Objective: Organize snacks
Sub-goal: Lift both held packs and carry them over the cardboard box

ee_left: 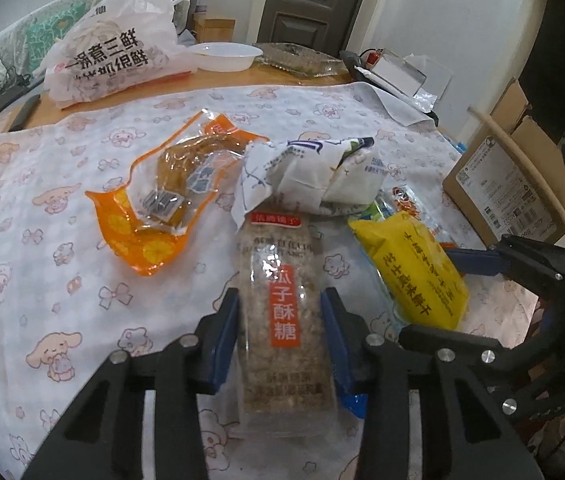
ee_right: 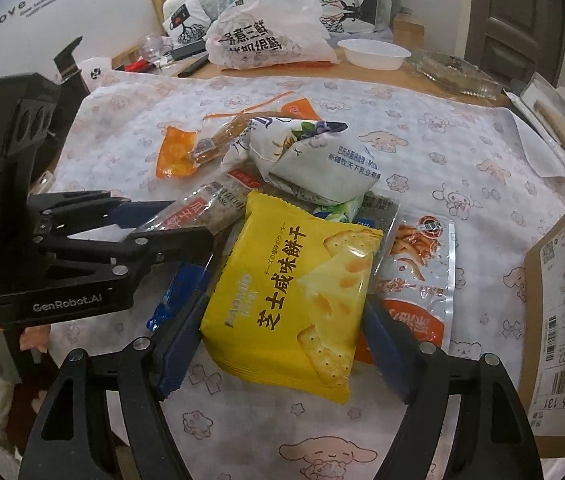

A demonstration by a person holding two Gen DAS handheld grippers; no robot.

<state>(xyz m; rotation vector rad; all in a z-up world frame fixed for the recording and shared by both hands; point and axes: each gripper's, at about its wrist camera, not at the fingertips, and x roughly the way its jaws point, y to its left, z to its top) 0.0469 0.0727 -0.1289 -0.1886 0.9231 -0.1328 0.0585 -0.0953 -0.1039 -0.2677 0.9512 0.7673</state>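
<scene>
Table cover point(ee_left: 62, 184): carries the snack heap.
Yellow cracker pack point(ee_right: 294, 292): my right gripper point(ee_right: 282, 344) straddles it, jaws spread, not yet pinching.
Seed-brittle bar point(ee_left: 282, 300): my left gripper point(ee_left: 280, 328) brackets it; contact unclear.
Step, I judge: twin pickup; next, close and lift.

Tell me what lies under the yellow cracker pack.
Under the yellow cracker pack, a red-and-silver snack pouch sticks out one side and a blue wrapper the other; green packaging peeks beyond. What's beneath its middle is hidden.

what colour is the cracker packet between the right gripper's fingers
Bright yellow, with cheese and cracker pictures on the cracker packet; the right wrist view shows it best.
</scene>
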